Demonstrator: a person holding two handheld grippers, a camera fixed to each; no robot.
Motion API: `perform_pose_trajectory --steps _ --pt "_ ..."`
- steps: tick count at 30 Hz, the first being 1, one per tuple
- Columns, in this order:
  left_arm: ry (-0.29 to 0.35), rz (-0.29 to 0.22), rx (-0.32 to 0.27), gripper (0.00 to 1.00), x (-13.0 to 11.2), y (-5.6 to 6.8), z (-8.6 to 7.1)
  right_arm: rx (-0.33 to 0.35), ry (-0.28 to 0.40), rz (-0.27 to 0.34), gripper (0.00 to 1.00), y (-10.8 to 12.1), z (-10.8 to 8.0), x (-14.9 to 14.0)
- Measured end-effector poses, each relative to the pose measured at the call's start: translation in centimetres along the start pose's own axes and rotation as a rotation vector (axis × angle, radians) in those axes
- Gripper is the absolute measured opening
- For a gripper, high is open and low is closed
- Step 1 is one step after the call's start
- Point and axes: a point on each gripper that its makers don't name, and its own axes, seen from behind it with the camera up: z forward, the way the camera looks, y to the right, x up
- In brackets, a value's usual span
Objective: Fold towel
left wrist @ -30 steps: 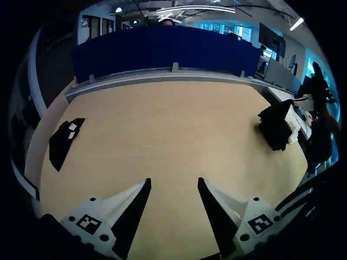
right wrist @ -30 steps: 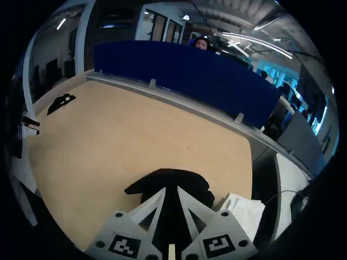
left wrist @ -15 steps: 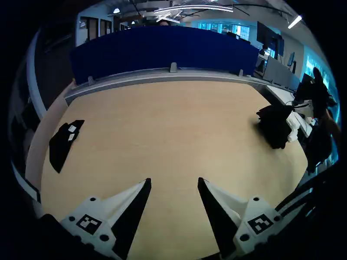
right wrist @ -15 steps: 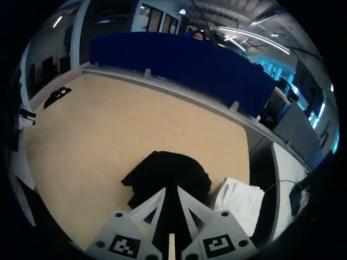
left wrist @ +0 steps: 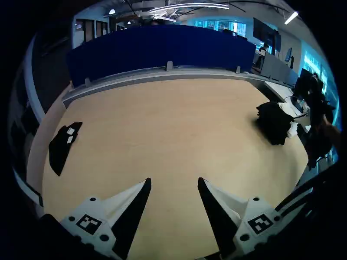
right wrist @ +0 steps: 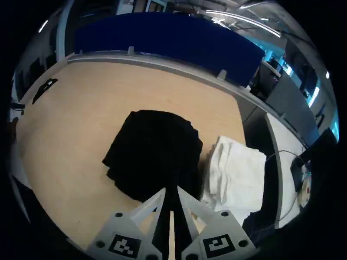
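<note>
A pile of black towel (right wrist: 152,147) lies on the wooden table (right wrist: 78,112), with a stack of white towels (right wrist: 236,171) touching its right side. My right gripper (right wrist: 171,189) hovers over the pile's near edge, its fingers almost together; I cannot tell whether any cloth is pinched. In the left gripper view the same black pile (left wrist: 272,121) sits at the table's far right with the white towels (left wrist: 291,129) beside it. My left gripper (left wrist: 173,181) is open over bare table (left wrist: 173,117), far from both.
A small black item with white labels (left wrist: 65,141) lies near the table's left edge, also visible as a small black item (right wrist: 44,85). A blue divider (left wrist: 160,47) runs along the far side. A white desk with cables (right wrist: 286,151) stands right of the towels.
The right gripper has risen and tilted down, so the black pile now shows from above and fuller. The left gripper has barely shifted and stays open.
</note>
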Motion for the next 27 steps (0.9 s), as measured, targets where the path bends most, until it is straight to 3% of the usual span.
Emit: perform_pose_trajectory --steps 11,20,27 --pt "-0.009 0.009 0.005 0.79 -0.2 0.1 0.0 -0.018 -0.073 0.067 0.03 -0.1 2.6 -3.8" --pt "-0.01 0.021 0.005 0.79 0.0 0.3 0.1 -0.023 -0.087 0.123 0.03 -0.7 4.0 -4.7" --pt "-0.01 0.026 0.003 0.79 0.2 0.2 0.1 -0.031 -0.067 0.153 0.03 -0.9 4.1 -4.6"
